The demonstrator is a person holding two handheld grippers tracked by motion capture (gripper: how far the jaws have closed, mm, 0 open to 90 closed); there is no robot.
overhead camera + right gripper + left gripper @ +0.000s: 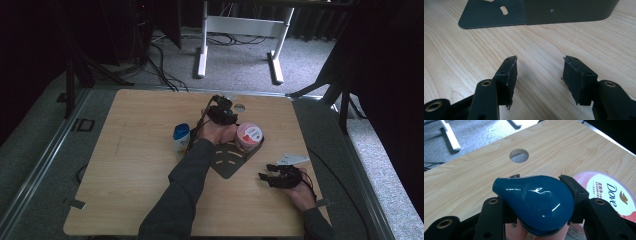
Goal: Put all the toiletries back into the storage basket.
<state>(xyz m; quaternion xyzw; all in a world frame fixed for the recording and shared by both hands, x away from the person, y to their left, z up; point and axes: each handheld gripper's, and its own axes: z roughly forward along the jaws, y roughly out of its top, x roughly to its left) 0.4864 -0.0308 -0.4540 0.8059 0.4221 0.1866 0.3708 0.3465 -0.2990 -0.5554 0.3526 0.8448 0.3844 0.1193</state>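
The left gripper fingers squeeze the blue bottle cap; right gripper fingers wide & empty; next, prob. set bottle by the pink jar.

My work surface: a light wooden table with a handful of items on it.

I see rounded corners and pale grain, and a round hole cut near the far edge, through which the grey floor shows in my left gripper view. Near the middle lies a flat dark metal plate with slots, one part of it standing up as a wall in my right gripper view. A pink-lidded jar sits at the plate's far end. Just left of the plate stands a white bottle with a blue cap, directly on the wood.
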